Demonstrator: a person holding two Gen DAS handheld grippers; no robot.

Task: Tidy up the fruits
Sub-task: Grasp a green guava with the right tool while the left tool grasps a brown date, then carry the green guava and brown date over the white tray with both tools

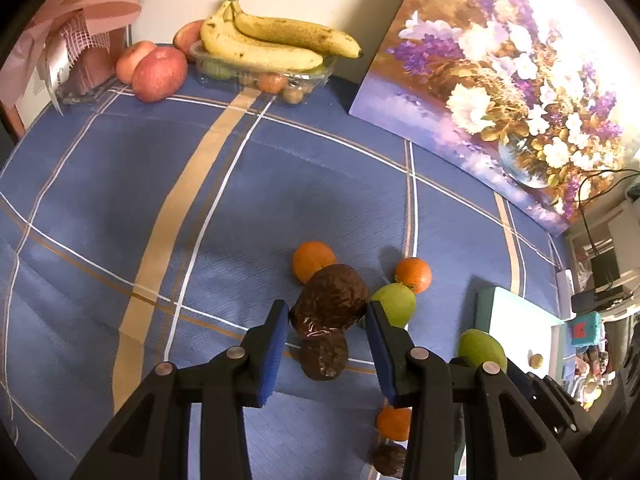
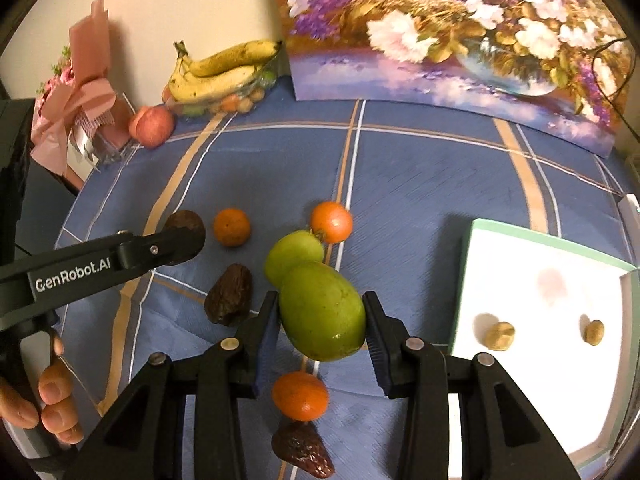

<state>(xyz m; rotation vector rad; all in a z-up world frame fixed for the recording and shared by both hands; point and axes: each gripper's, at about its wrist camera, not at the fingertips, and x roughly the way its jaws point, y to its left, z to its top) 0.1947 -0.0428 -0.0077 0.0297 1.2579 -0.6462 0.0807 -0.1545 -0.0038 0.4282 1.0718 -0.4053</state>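
Both grippers are loaded, as far as I can judge. My right gripper (image 2: 322,316) is clamped on a green mango (image 2: 322,312), its blue pads pressing the fruit's two flanks at about the widest part, the long axis running forward between my fingers. My left gripper (image 1: 327,330) has a wrinkled brown fruit (image 1: 330,300) between its pads; the pads look close to touching it, but I cannot tell for certain that they grip.

I judge the mango heavy for its size, firm and smooth-skinned, so it could slide forward out of the pads; a hold across the belly, as now, seems best, with gentle pressure to avoid bruising. The brown fruit looks soft and light, easily squashed, so it wants only a light pinch across its middle.

Off to the right of my right gripper lies a white tray (image 2: 532,256) holding two small brown nuts. Just beyond the mango sit a second green fruit (image 2: 294,250) and a tangerine (image 2: 331,222).
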